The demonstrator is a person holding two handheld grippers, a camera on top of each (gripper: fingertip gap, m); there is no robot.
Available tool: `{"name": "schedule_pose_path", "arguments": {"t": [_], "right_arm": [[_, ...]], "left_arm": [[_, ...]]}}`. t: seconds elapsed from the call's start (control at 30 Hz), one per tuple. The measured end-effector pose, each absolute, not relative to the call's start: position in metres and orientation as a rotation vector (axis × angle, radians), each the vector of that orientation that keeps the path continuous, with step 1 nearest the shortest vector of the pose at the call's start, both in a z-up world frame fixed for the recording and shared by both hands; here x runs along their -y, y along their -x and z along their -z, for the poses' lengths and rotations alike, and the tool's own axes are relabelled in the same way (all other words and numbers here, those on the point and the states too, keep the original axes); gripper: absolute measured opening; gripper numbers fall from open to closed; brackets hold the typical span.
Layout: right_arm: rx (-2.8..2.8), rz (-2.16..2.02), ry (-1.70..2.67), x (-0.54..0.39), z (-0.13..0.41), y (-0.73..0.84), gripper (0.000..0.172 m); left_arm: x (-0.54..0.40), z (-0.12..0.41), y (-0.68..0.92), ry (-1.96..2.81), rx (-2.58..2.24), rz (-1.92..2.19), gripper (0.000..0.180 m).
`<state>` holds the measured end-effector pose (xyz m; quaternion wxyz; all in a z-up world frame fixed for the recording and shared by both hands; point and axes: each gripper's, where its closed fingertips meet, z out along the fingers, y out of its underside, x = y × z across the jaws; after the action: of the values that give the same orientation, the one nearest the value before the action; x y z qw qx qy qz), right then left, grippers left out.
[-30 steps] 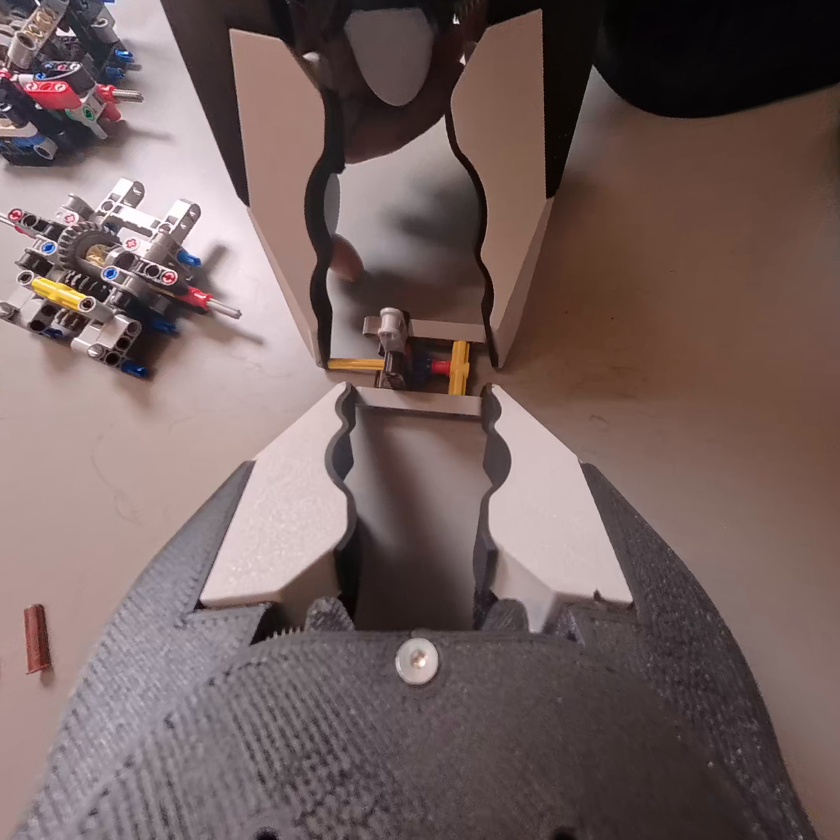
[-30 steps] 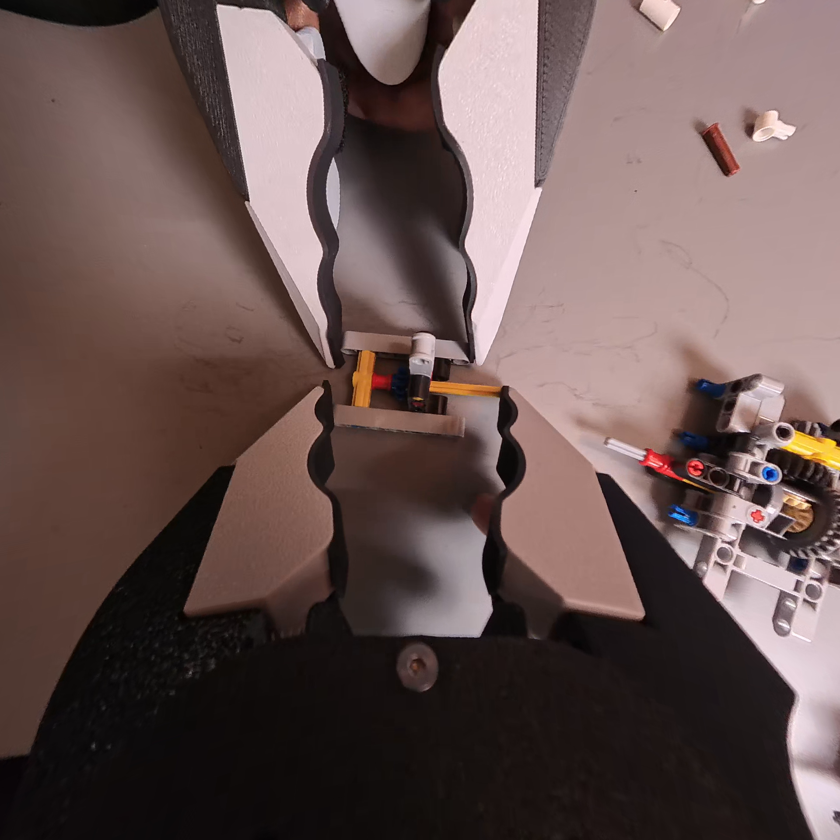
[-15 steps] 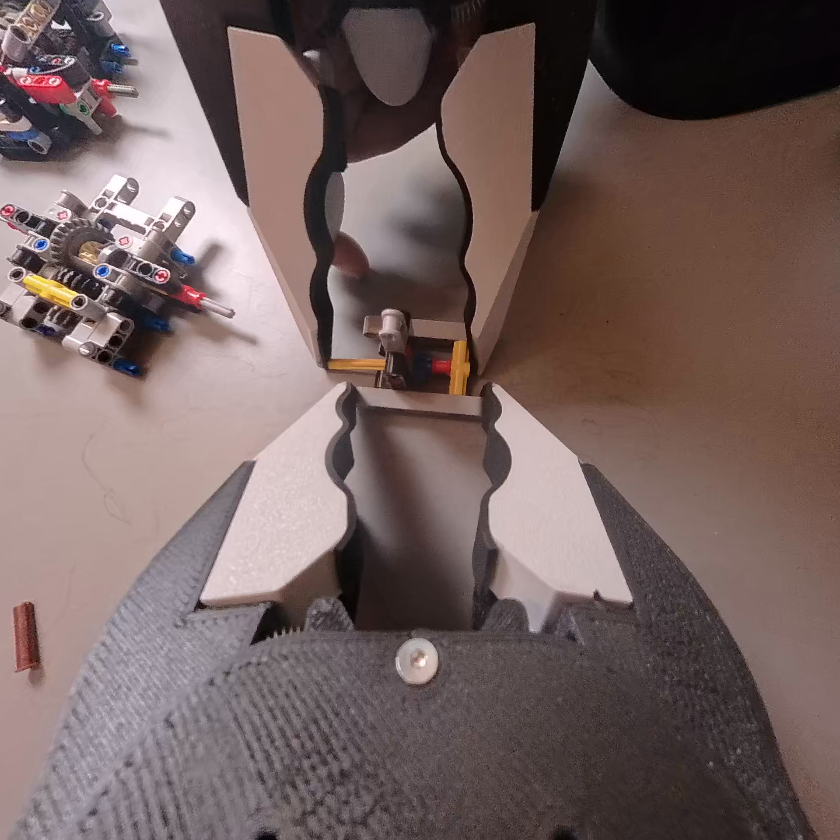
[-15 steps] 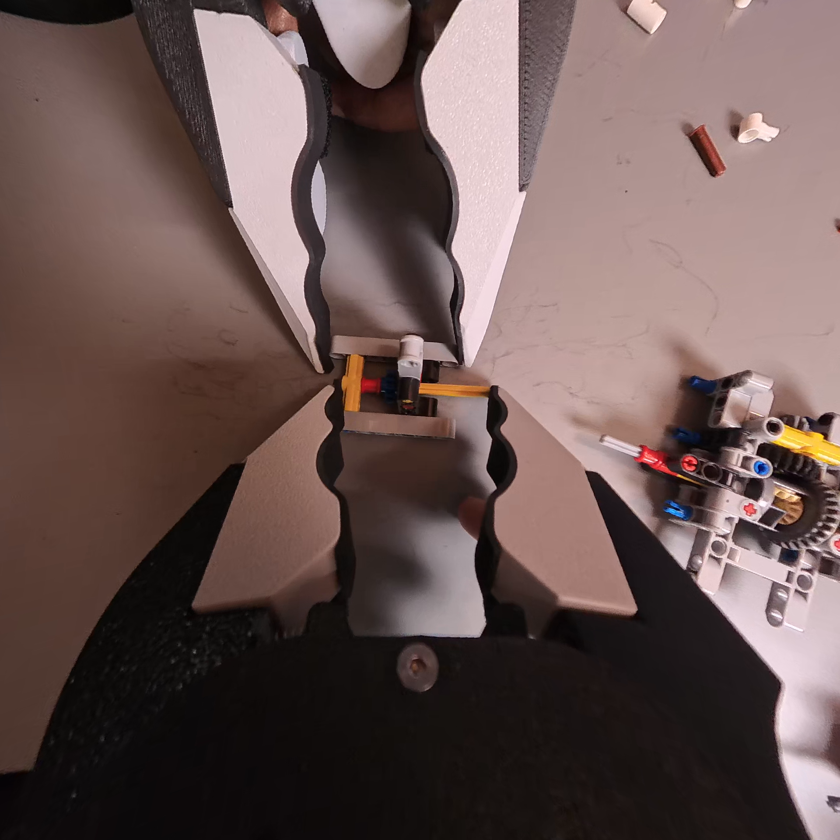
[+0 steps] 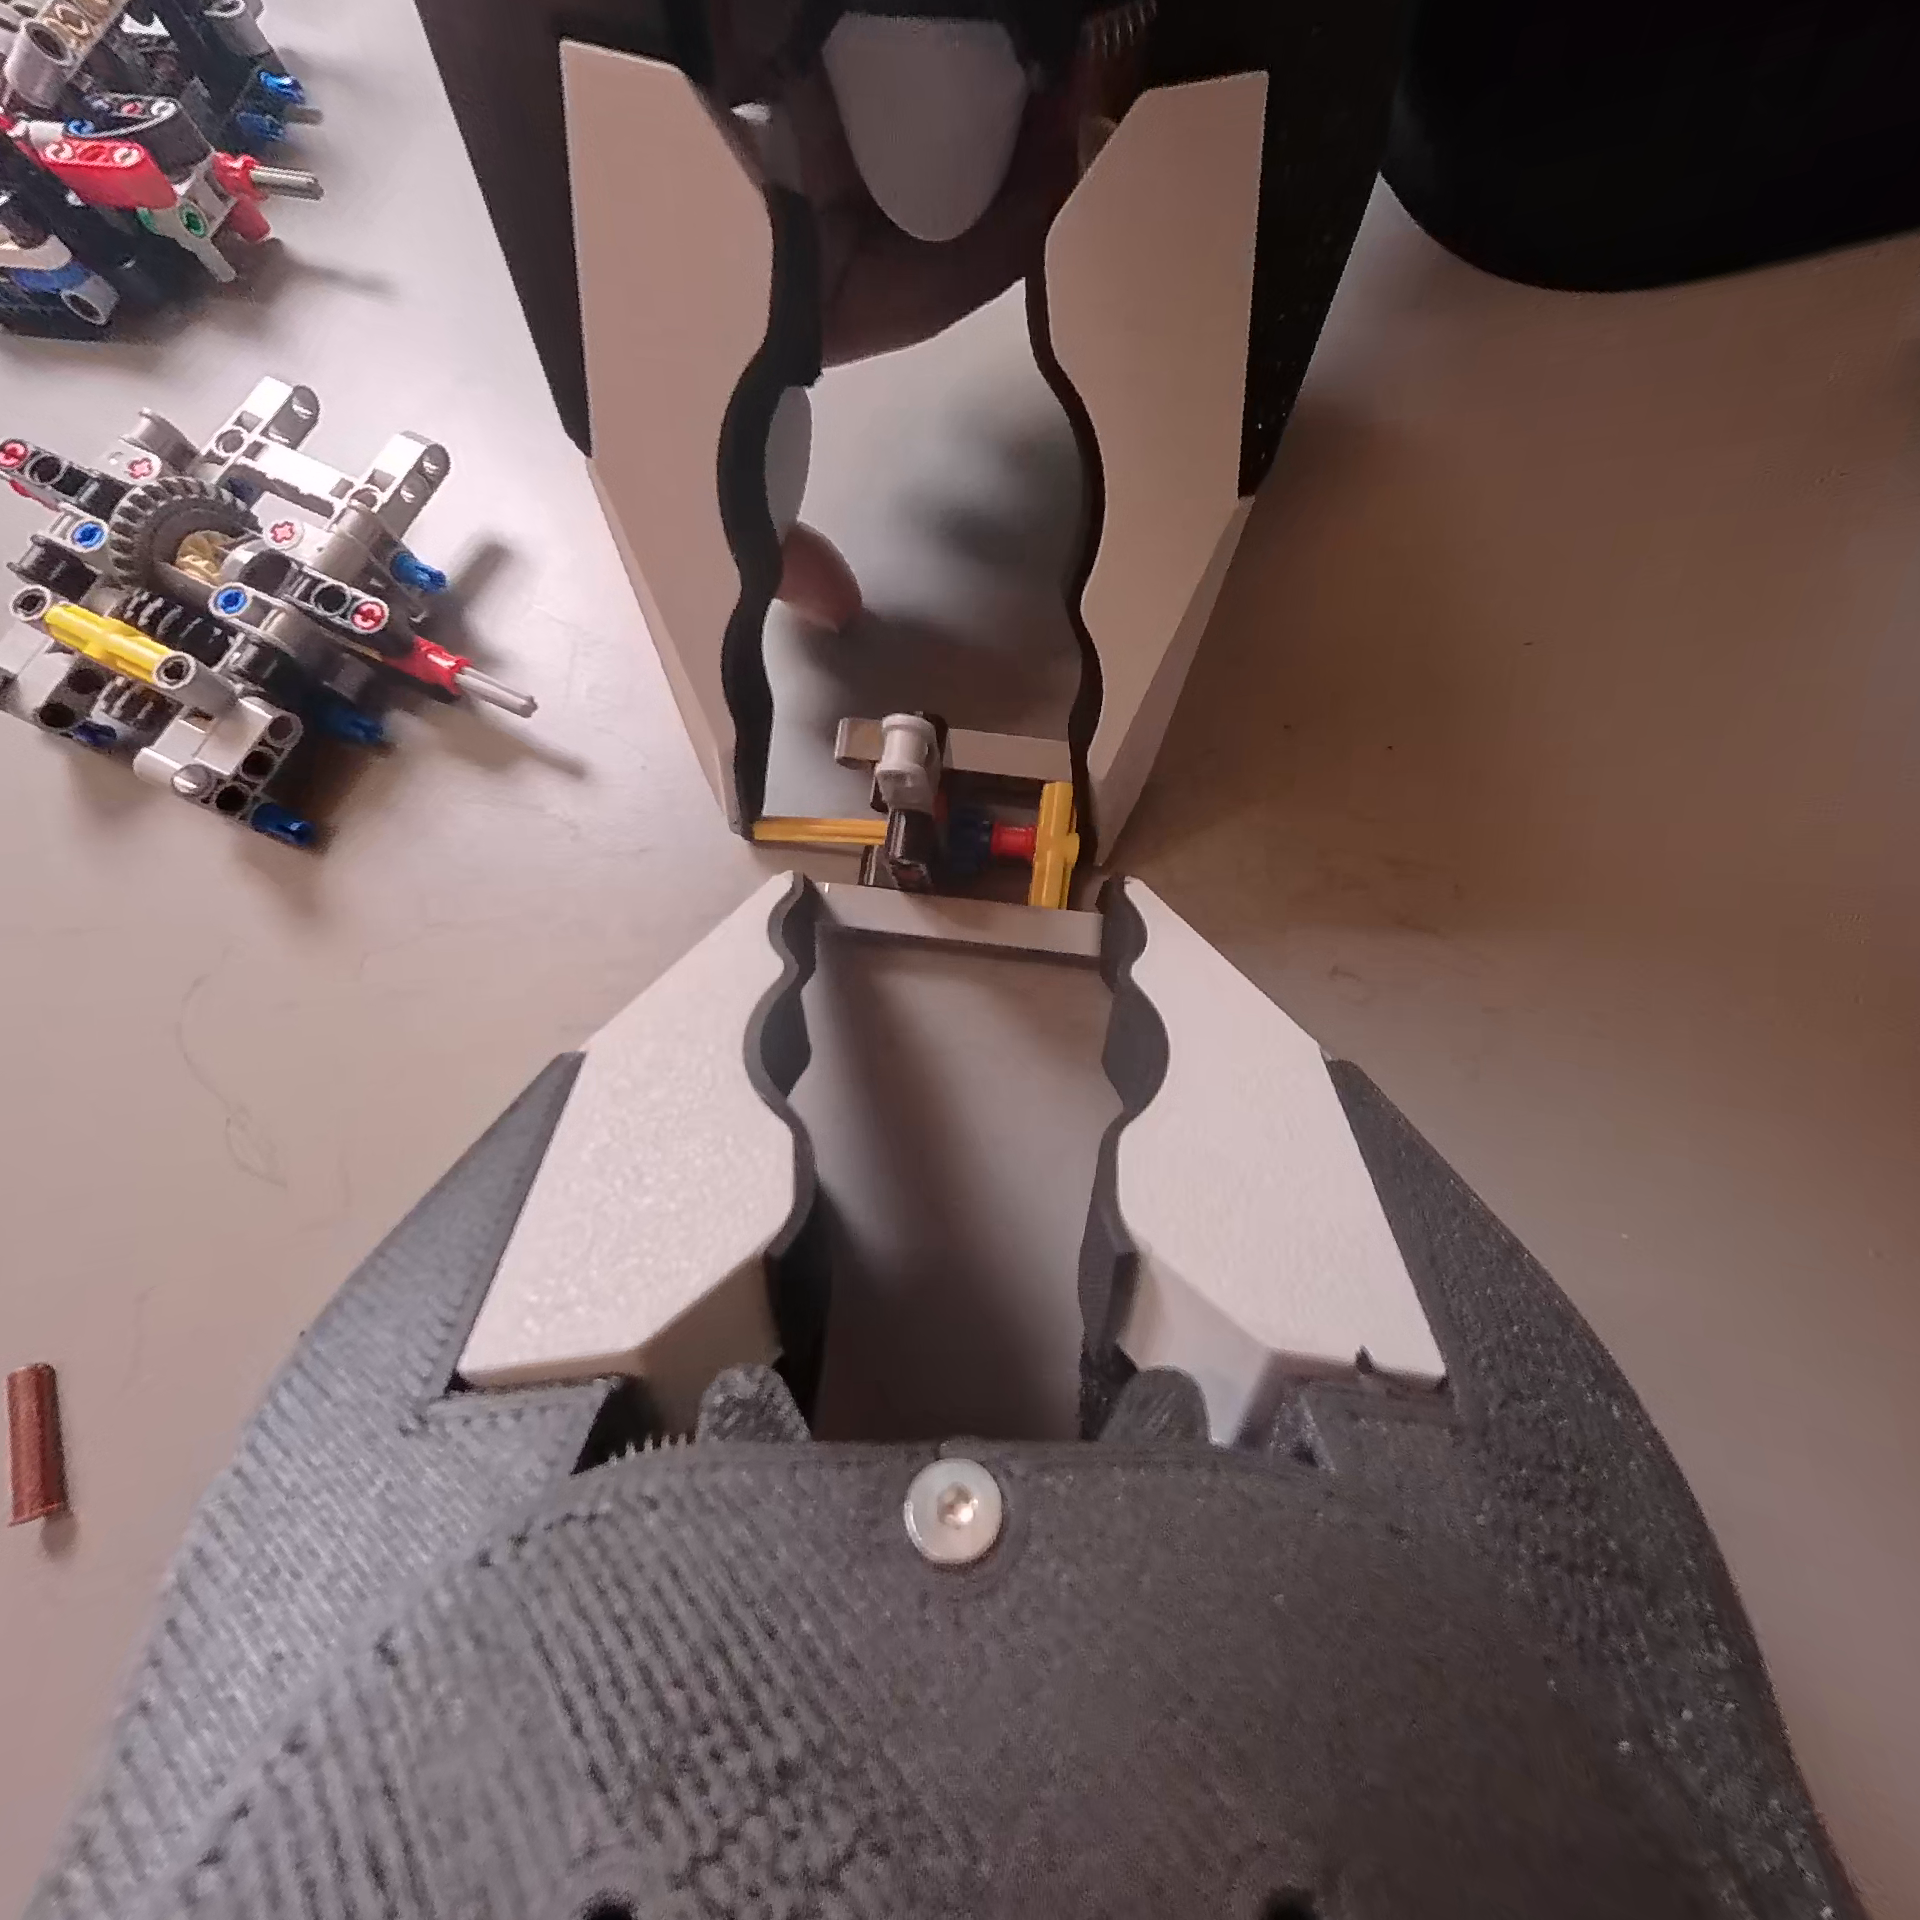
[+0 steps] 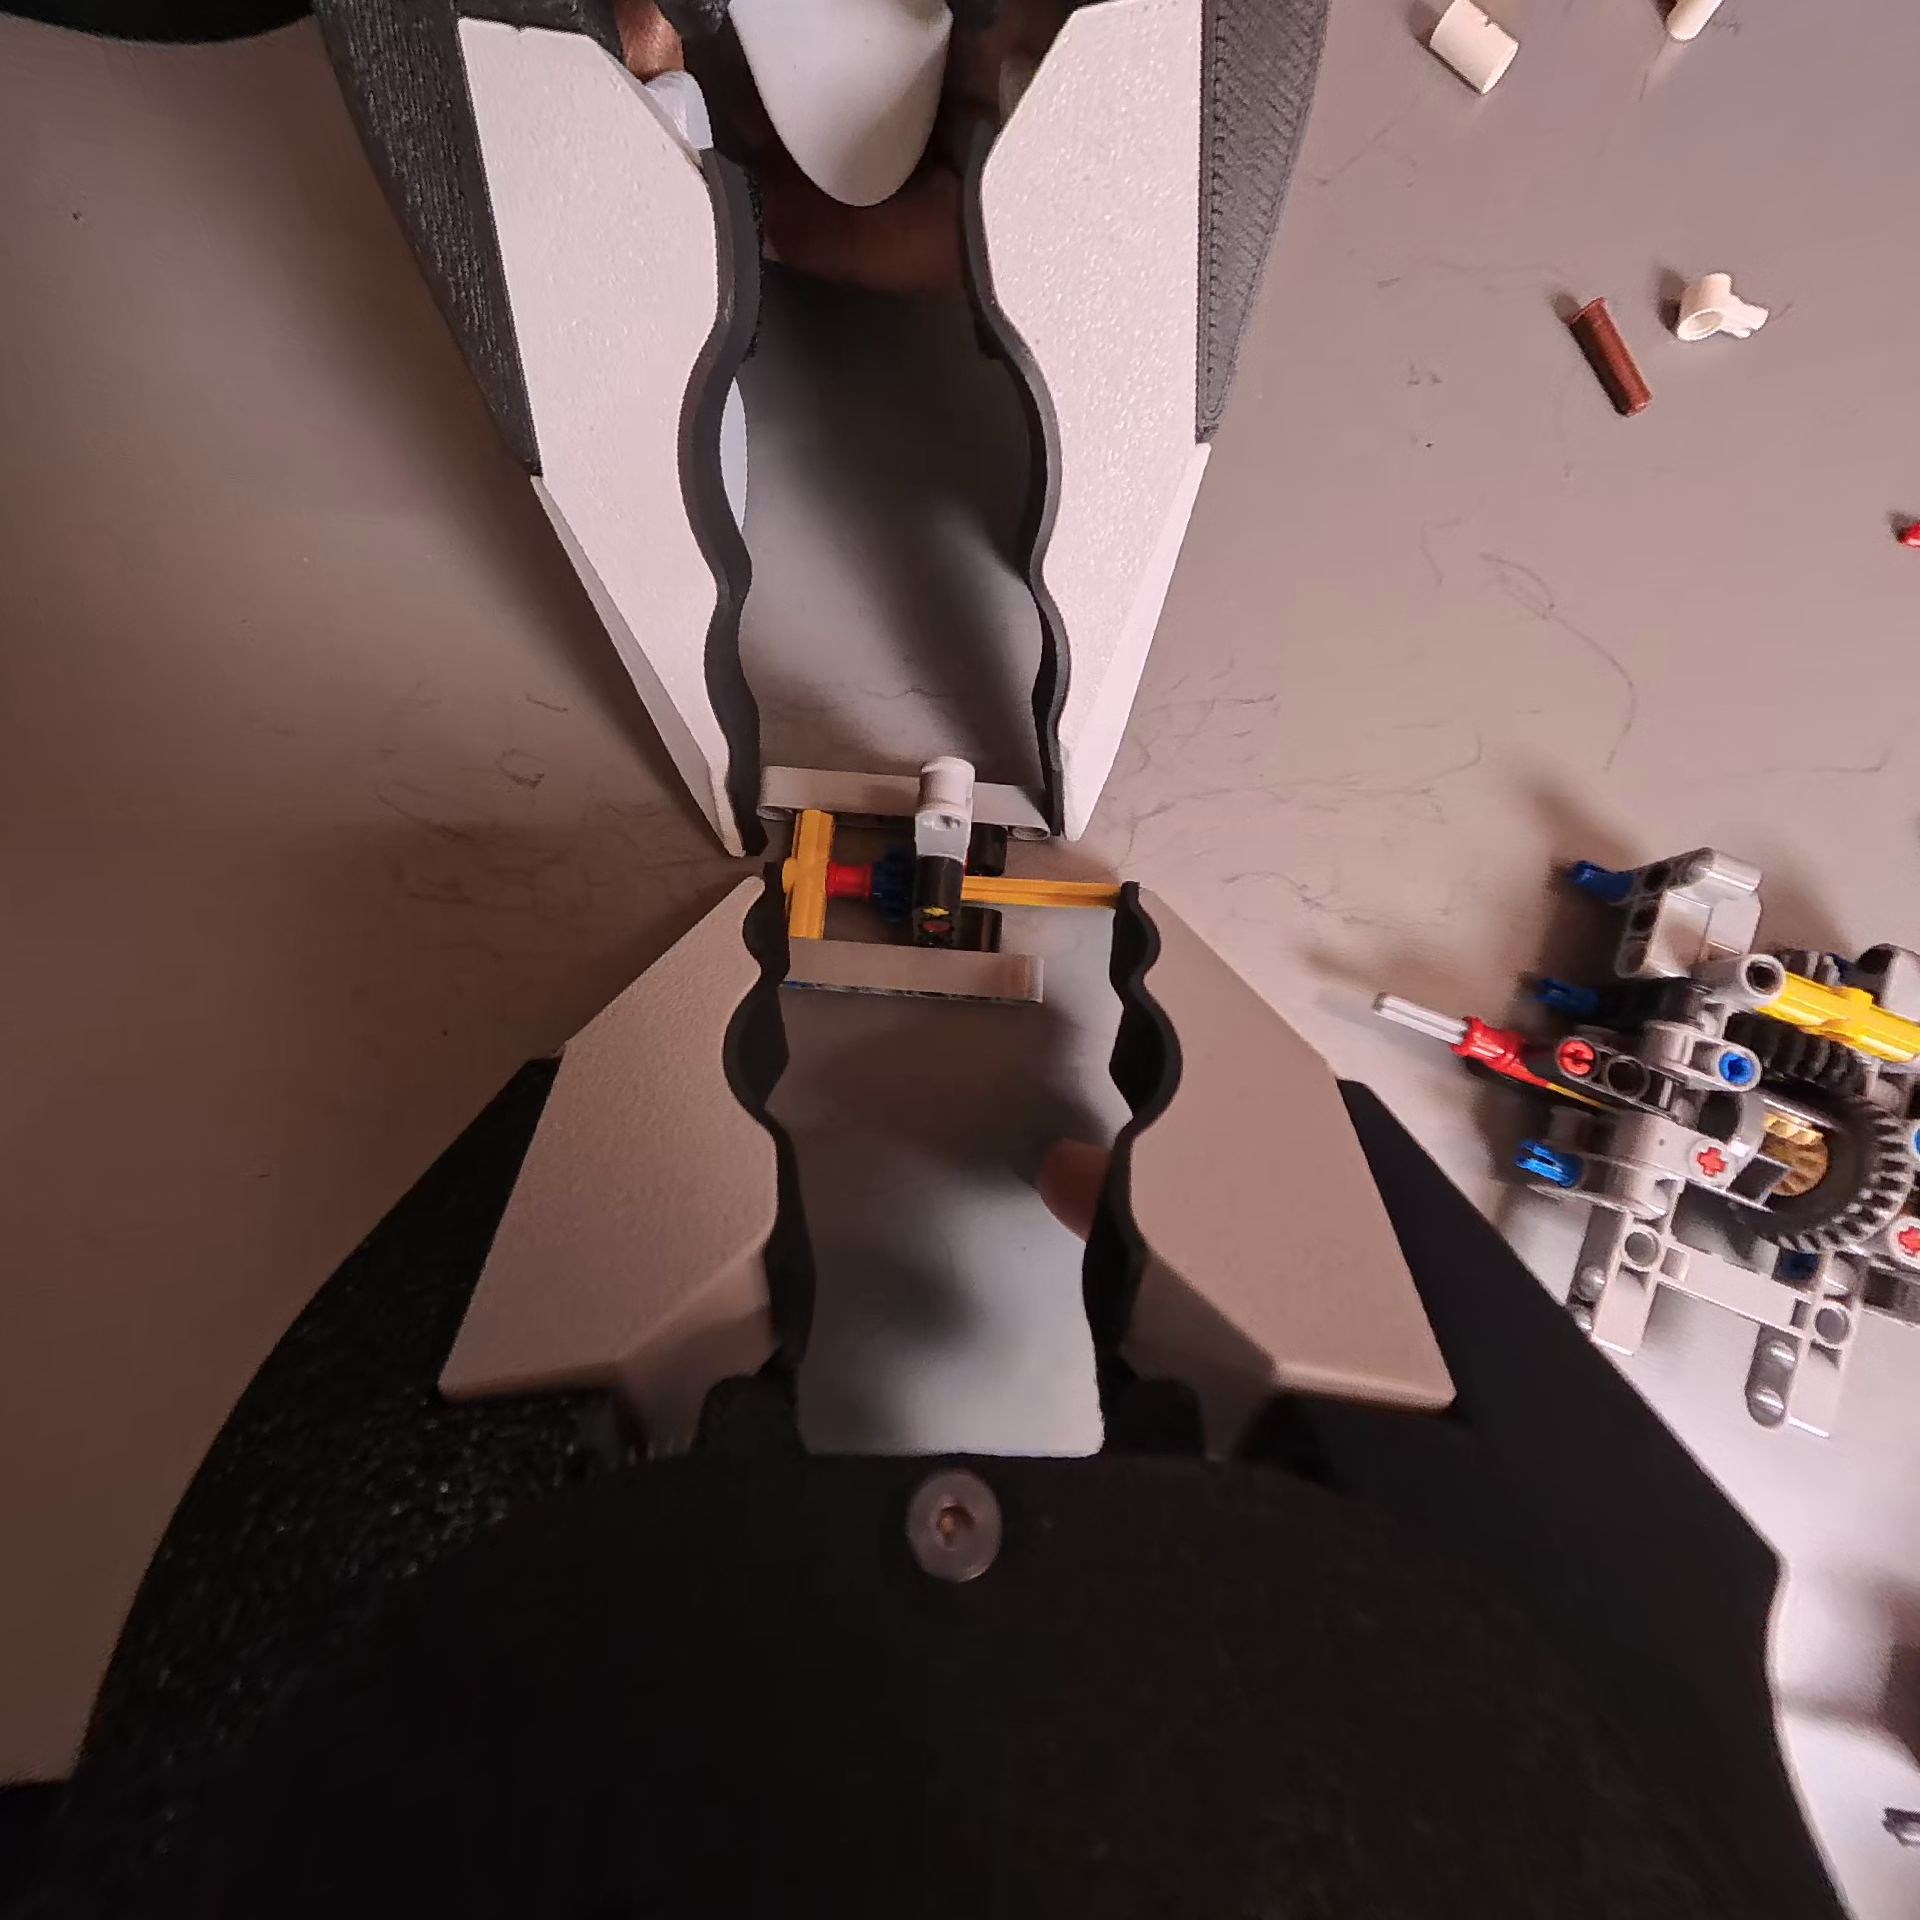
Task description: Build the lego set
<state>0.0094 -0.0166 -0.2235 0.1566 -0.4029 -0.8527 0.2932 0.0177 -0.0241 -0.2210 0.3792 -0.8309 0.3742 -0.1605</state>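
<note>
Right gripper [image 6: 940, 904] fingers have narrowed since a second ago and now sit closer around the small brick assembly [image 6: 914, 883]; left gripper [image 5: 951, 904] unchanged, both tools in about the same place, facing each other tip to tip over the bench [image 5: 1507, 779].

The assembly sits between the two pairs of fingertips, low over the bench: two grey beams, a yellow cross-axle piece, red and blue bits, a black connector and a light grey pin on top. Left gripper fingers are partly open and clamped on the ends of the near grey beam [image 5: 956, 925], both pads against it. Right gripper fingers are partly open too; one tip meets the end of the thin yellow axle [image 6: 1039, 891], the other tip is at the yellow cross end. In the right wrist view, the near grey beam [image 6: 914, 977] stops short of the right-hand pad. Whether the pads actually press, cannot tell.

Off to the side on the bench: a larger grey gear-and-beam build [image 5: 197, 592], well apart from the grippers; another dark build [image 5: 114, 177] farther off; a brown tube [image 5: 36, 1444] lying loose; two small white connectors [image 6: 1714, 312] near a brown tube in the right wrist view.
</note>
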Motion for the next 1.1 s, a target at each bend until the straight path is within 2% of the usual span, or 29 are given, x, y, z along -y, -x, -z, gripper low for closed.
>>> {"name": "schedule_pose_path", "arguments": {"t": [0.67, 1.1], "right_arm": [[2.384, -0.852, 1.151, 0.019, 0.222, -0.008, 0.061], [2.397, -0.952, 1.010, 0.029, 0.215, -0.014, 0.073]], "left_arm": [[0.026, 0.221, -0.017, 2.139, -0.946, 0.404, 0.055], [0.031, 0.207, -0.024, 1.926, -1.066, 0.295, 0.055]]}}
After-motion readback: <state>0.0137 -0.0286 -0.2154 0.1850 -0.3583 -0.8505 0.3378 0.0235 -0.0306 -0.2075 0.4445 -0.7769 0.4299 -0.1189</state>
